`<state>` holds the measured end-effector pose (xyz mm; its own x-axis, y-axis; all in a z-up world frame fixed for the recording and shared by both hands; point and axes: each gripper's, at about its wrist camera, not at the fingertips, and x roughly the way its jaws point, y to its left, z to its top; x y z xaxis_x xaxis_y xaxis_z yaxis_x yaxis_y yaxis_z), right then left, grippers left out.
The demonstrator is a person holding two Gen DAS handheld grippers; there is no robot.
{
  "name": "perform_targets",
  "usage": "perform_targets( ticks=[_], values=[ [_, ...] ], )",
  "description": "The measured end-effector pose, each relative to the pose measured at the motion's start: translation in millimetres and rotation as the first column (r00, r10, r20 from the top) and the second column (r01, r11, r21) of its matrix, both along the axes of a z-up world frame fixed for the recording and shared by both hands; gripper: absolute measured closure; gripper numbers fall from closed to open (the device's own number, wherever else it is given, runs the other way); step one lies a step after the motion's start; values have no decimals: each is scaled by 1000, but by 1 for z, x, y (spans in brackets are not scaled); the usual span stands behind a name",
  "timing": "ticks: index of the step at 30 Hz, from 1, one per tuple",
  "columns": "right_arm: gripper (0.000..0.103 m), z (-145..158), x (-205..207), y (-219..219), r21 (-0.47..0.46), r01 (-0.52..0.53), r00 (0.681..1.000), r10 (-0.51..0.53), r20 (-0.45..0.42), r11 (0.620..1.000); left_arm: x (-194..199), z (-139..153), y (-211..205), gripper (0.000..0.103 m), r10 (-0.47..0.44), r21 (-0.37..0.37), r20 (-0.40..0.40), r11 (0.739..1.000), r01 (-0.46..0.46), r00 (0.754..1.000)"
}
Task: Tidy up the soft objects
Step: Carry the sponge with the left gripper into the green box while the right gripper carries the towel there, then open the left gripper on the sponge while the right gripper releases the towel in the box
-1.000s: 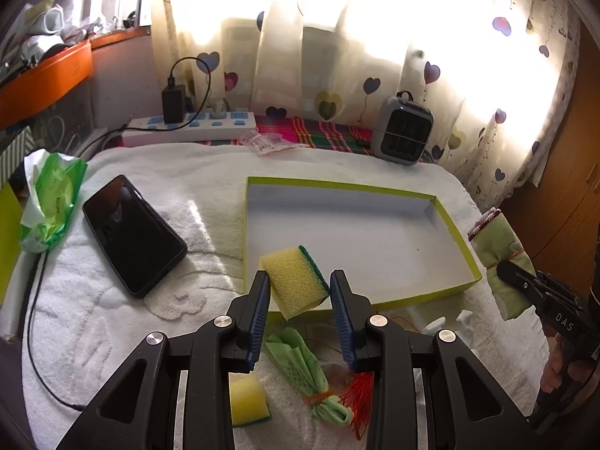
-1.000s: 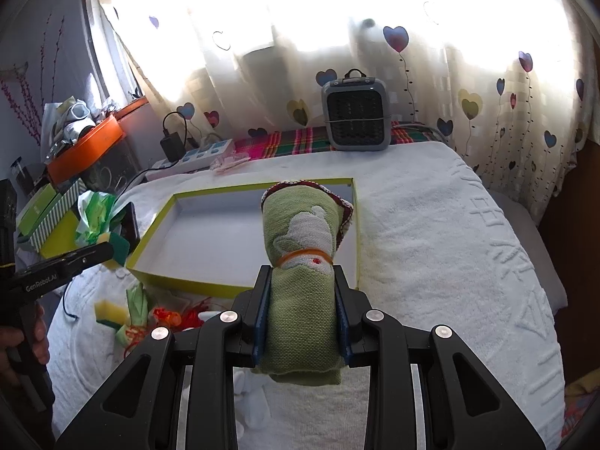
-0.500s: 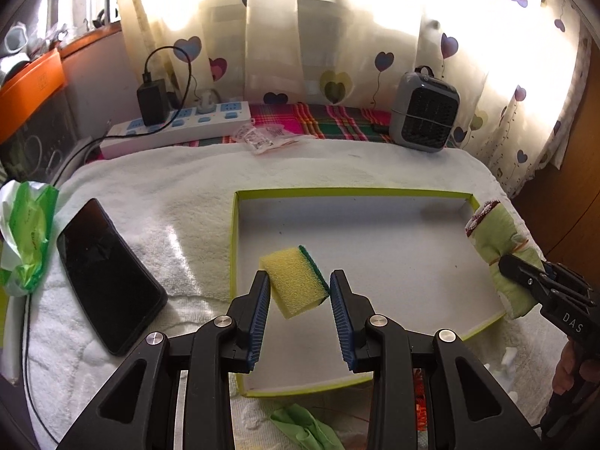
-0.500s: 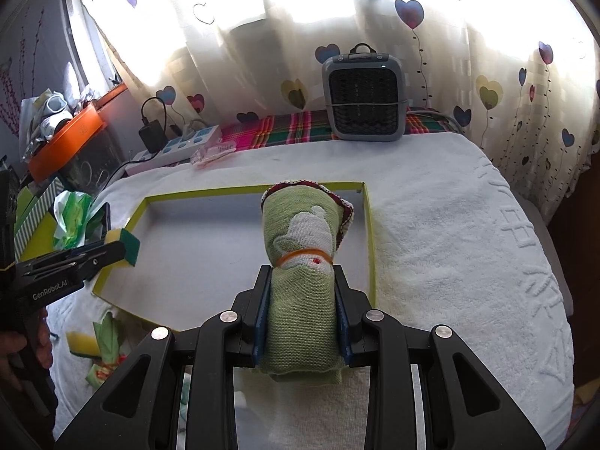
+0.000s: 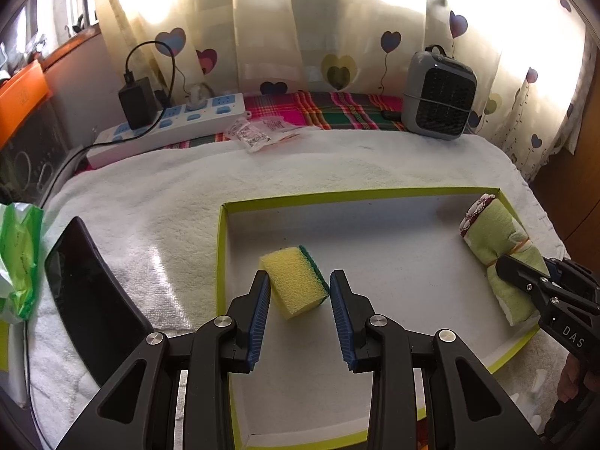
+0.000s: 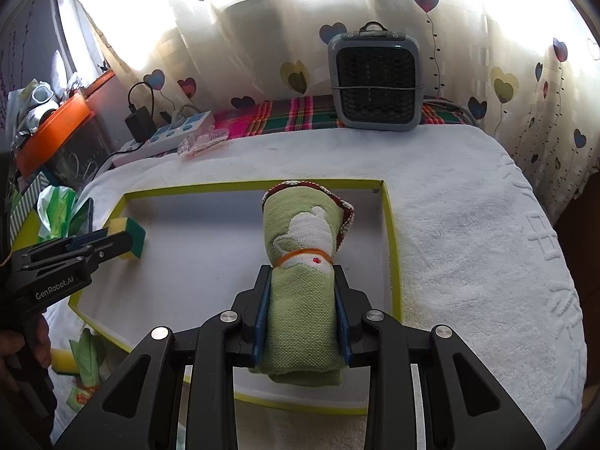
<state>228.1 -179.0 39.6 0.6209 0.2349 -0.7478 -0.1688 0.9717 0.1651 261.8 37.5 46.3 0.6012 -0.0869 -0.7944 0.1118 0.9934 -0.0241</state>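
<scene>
Here, left wrist view: left tongs [image 5: 299,289] clamp sponge [image 5: 294,285] over tray [image 5: 375,195]'s left end; I lower before releasing | right wrist view: right tongs [image 6: 303,309] pinch rolled cloth [image 6: 305,262] above right side; I set it parallel to wall.

Yellow sponge [image 5: 296,285], rolled green towel [image 6: 303,273] above tray [image 5: 225,232]

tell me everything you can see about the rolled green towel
The rolled green towel is a woven, soft-looking cloth with a white teapot figure, a dark red patterned edge at its far end and an orange rubber band around its middle. The right gripper is shut on its near half, both blue pads pressing its sides. It points away from the camera, over the right part of the green-rimmed box.
</scene>
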Motion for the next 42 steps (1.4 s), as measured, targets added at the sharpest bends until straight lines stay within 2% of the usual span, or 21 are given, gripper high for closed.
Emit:
perform_targets(
  ticks=[12,20,24,31,42],
  values=[
    [69,-4,2,6,-56,8,1000,-6,26,998,9,-12,1,72,14,6,-34,1000,-14,999],
    [68,-3,2,6,-74,20,999,-17,39,997,8,-11,2,71,27,15,-26,1000,-27,999],
    [64,-2,1,7,-76,26,999,-23,43,997,8,-11,2,70,30,10,-28,1000,-30,999],
    [56,3,-3,7,-85,42,997,-36,73,996,4,-7,4,62,26,-8,-23,1000,-27,999],
    [51,13,-17,9,-76,50,994,-42,101,996,-14,8,4,55,29,-20,10,999,-29,1000]
  ],
)
